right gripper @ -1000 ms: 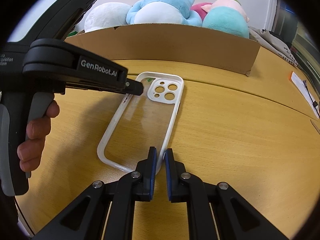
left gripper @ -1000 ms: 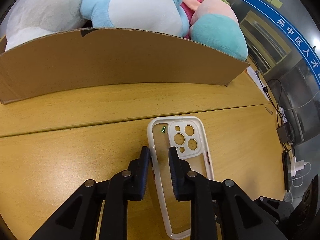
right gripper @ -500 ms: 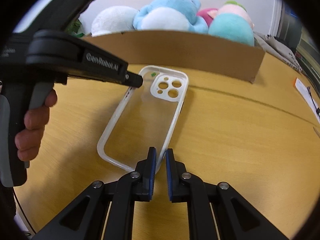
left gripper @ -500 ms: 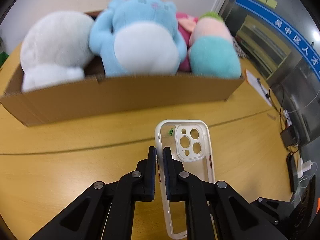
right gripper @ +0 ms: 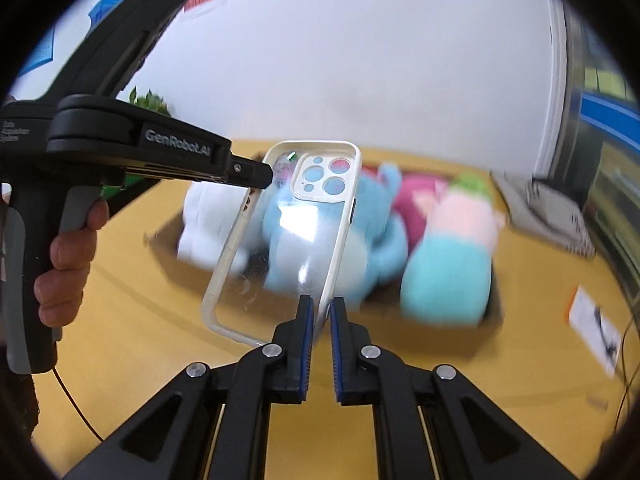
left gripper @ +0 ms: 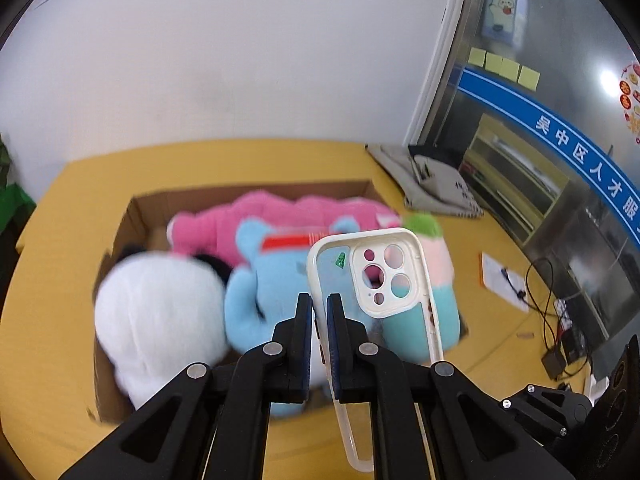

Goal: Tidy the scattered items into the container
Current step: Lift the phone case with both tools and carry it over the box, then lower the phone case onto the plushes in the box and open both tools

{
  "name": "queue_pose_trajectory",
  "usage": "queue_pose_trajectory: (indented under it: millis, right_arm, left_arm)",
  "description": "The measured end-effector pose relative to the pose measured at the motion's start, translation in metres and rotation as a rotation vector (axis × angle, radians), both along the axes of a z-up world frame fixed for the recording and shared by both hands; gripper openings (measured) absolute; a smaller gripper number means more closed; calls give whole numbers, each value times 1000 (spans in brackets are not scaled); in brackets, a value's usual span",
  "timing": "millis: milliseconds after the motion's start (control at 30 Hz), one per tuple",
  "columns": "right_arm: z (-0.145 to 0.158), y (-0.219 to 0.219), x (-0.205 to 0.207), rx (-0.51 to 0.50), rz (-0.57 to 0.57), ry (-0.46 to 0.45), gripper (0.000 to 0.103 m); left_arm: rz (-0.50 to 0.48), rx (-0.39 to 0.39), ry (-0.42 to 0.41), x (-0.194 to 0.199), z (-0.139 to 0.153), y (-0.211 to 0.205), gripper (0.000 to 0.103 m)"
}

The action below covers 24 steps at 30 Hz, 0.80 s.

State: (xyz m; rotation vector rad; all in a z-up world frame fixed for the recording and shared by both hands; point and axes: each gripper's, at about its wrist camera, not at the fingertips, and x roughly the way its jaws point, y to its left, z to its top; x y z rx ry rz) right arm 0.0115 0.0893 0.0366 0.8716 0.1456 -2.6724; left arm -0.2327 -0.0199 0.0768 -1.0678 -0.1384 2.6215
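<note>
Both grippers have the phone case (left gripper: 400, 276) pinched and it hangs in the air, clear of the yellow worktop (left gripper: 52, 320). The left gripper (left gripper: 319, 312) has its fingers pressed onto the case's left rim, up near the camera cut-out. The right gripper (right gripper: 318, 316) has its fingers clamped on the opposite long rim, at the near end. Beyond the case sits the cardboard box (left gripper: 120, 236), open on the worktop, packed with soft toys: a white one (left gripper: 160, 312) on the left, a blue one (left gripper: 264, 296) in the middle, a pink one (left gripper: 280, 216) at the far side. A hand (right gripper: 68, 256) grips the left gripper's handle.
</note>
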Motion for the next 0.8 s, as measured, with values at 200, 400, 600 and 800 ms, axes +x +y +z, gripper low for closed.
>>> queue_pose_trajectory:
  millis: [200,400,600,800]
  right_arm:
    - [31,6,-74,-38,-17,25,8]
    - [27,7,-137,-62,-12,-51,8]
    - [-17,1,-177,-65,-17,-177,7]
    - [-13,-3,-179,-46,-29,-155,7]
  left_arm:
    - [-17,-18,6,-84,23,-3,7]
    - [-18,-18,-88,-161,0,-11,7]
    - [-5,2,-207,-200,-53,-13,10]
    - [10,16,-213,-196,-64,-13,12]
